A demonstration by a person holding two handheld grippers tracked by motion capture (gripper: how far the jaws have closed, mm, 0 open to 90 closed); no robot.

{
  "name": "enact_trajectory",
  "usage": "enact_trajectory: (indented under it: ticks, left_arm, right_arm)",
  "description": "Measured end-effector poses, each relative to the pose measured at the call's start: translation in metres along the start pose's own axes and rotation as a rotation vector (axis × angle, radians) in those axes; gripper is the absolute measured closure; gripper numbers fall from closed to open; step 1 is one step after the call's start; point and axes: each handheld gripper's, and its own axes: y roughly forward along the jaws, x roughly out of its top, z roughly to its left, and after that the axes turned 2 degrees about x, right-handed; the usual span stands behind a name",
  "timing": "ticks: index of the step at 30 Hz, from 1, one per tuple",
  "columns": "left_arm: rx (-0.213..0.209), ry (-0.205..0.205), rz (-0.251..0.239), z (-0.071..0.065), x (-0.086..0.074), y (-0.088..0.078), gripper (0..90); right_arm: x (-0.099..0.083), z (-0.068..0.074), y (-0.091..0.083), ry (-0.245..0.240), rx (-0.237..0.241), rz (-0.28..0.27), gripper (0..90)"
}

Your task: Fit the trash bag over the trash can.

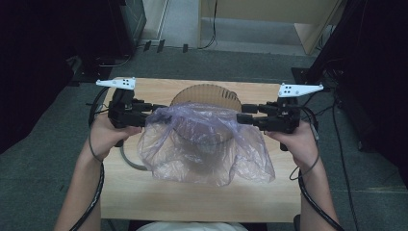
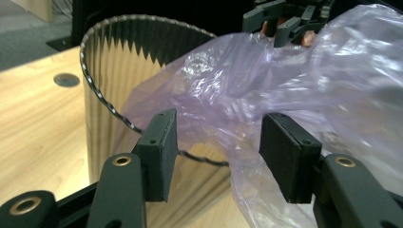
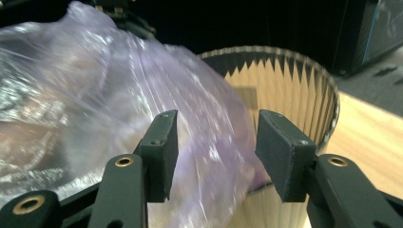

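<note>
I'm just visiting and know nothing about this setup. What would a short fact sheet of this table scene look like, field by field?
Surface: light wooden table
Container: round corrugated cardboard bin, upright, open at the top
Cover: thin, translucent purple plastic bag, draped over the bin's near rim and front
Left gripper: jaws apart at the bag's left edge, pads not pressing it
Right gripper: jaws apart at the bag's right edge, pads not pressing it
Bag seating: far rim of the bin uncovered
</note>
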Motion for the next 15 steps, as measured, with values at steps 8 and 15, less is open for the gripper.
enact_trajectory:
  ticks: [8, 15]
  left_arm:
    - [-0.019, -0.012, 0.053, -0.0007, -0.0046, 0.0009, 66.5]
    - [-0.006, -0.027, 0.112, -0.0009, -0.0045, 0.0061, 87.8]
  right_arm:
    - [-0.0096, -0.0028, 0.0005, 0.016, 0.03, 0.062, 58.7]
    - [-0.009, 0.001, 0.0003, -0.004, 0.056, 0.108, 84.1]
